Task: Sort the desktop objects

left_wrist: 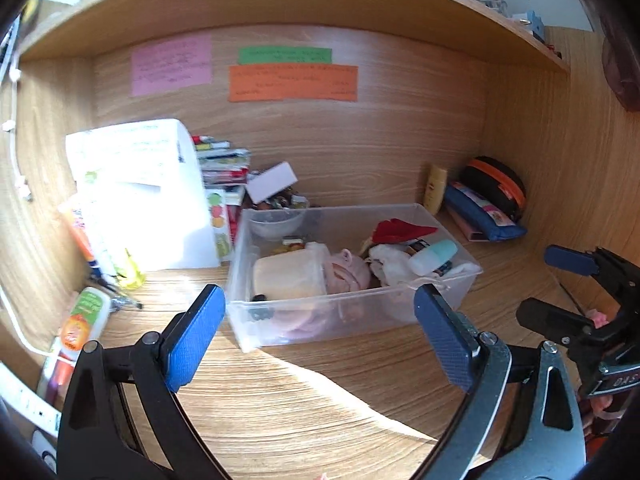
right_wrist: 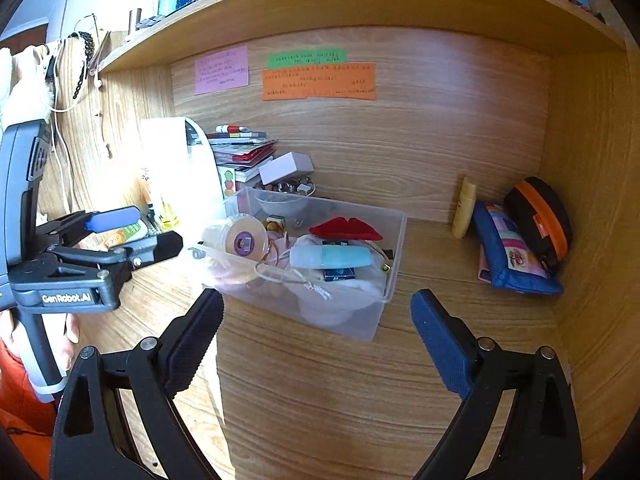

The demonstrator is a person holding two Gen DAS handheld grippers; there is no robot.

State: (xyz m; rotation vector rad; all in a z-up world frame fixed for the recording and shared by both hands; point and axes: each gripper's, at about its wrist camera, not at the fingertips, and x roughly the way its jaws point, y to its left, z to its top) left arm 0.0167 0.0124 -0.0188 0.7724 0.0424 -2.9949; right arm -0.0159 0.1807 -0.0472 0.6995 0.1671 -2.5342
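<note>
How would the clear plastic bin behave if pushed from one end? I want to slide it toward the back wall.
The clear plastic bin probably slides easily: it sits flat on smooth wood. Its thin walls may flex under a gripper. Pushed at a corner it would likely pivot, and the loose pale blue bottle lying on top could roll.
</note>
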